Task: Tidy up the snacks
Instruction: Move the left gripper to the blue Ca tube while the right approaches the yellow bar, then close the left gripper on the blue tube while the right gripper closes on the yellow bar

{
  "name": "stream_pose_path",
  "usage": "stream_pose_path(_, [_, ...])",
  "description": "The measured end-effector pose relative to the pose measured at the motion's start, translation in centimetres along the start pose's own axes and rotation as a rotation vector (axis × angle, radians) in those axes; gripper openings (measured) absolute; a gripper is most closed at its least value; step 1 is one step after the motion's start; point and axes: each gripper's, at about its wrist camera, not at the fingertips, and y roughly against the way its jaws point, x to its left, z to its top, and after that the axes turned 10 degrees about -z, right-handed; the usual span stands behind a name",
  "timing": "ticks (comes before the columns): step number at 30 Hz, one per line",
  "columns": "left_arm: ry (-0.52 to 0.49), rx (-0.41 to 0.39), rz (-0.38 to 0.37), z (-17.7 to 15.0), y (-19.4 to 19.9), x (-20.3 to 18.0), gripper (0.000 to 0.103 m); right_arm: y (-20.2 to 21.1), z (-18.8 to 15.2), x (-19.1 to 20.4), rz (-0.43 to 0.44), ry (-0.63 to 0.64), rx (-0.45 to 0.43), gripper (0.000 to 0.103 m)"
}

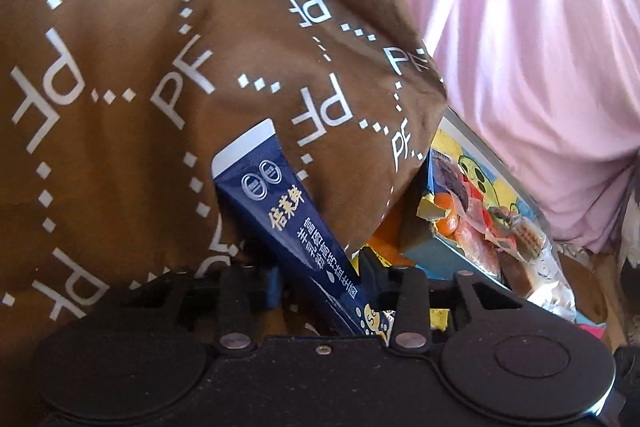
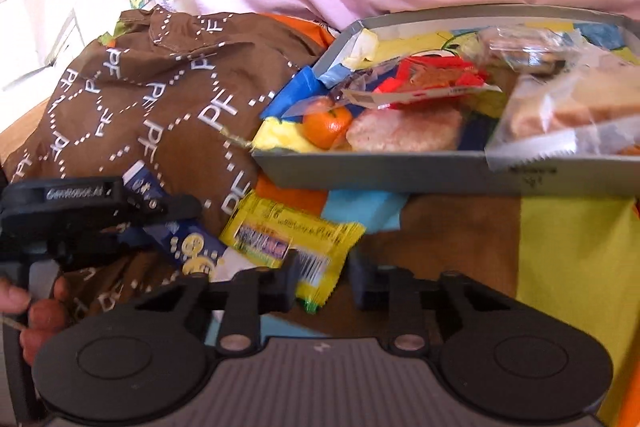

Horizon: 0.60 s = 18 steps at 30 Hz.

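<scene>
Beside the brown printed cloth bag (image 1: 168,75), left gripper (image 1: 320,275) clamps a navy foil sachet (image 1: 280,219). Right gripper (image 2: 324,279), jaws parted and empty, straddles a yellow plastic snack packet (image 2: 288,239); centre it before closing, then lift toward the grey cardboard tray (image 2: 360,173)

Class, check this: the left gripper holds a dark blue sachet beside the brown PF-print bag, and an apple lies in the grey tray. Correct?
Not quite. The fruit in the grey tray is a mandarin orange, as the right wrist view shows. The left gripper does hold the dark blue sachet beside the brown PF-print bag.

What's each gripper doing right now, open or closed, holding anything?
Left gripper: closed on the long navy-blue stick sachet.
Right gripper: open, holding nothing; the yellow snack packet lies at its fingertips.
</scene>
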Motion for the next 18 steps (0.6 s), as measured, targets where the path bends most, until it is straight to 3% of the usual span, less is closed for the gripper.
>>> stream_pose_path(4, [0.050,0.023,-0.021,0.3,0.6,0.9,0.023,1.4,-1.2,0.6,0.013,0.019,0.016,0.020])
stream_pose_path(6, [0.094,0.031,-0.031,0.5,0.9,1.3,0.022,2.3,-1.5,1.2,0.010,0.046,0.015,0.020])
stream_pose_path(9, [0.155,0.045,-0.037,0.4,1.8,1.9,0.020,3.3,-1.7,1.8,-0.015,0.110,0.000,0.038])
stream_pose_path(11, [0.166,0.049,-0.028,0.3,2.4,2.1,0.020,3.6,-1.6,2.1,-0.017,0.149,-0.015,0.060])
stream_pose_path(14, [0.129,0.058,-0.010,0.2,3.0,1.8,0.020,3.1,-1.0,2.5,-0.015,0.191,-0.017,0.072])
stream_pose_path(18, [0.056,0.073,0.011,0.3,2.9,1.0,0.020,1.3,-0.1,3.1,-0.012,0.267,-0.029,0.080])
